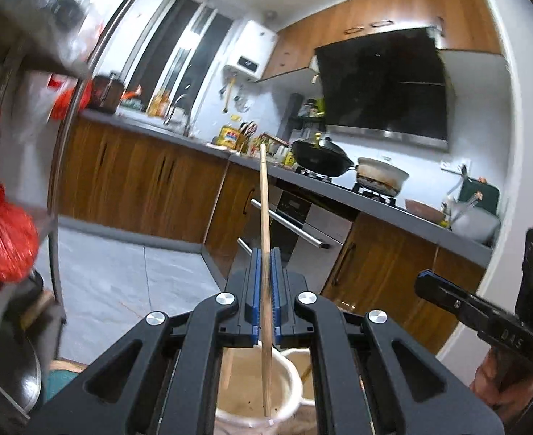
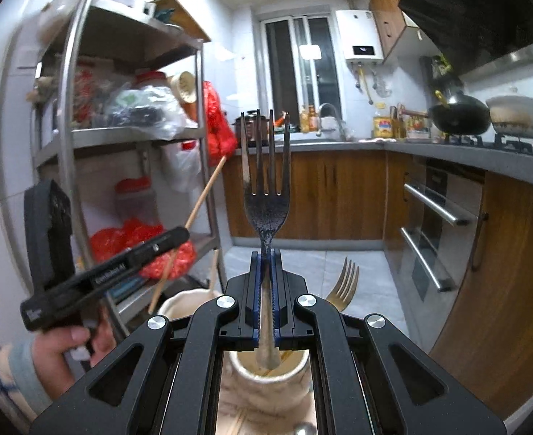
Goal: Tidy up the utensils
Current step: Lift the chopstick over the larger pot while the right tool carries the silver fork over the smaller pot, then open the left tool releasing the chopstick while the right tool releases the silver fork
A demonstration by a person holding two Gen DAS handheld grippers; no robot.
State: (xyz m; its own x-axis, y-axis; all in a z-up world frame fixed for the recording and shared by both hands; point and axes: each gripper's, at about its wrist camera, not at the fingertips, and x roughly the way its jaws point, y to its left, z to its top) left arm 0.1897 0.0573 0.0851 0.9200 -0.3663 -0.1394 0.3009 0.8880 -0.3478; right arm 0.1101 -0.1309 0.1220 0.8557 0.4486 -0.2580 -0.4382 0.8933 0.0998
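- Left gripper is clamped on a chopstick, its cup just below.
- Right gripper pinches a dark fork above another cup.
- Both look unsorted; a gold fork waits beside it.

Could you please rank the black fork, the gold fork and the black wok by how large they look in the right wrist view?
1. Black fork, held close to the camera, which inflates its size.
2. Black wok, far off on the stove.
3. Gold fork, partly hidden; close to the wok, so I would not rank those two firmly.
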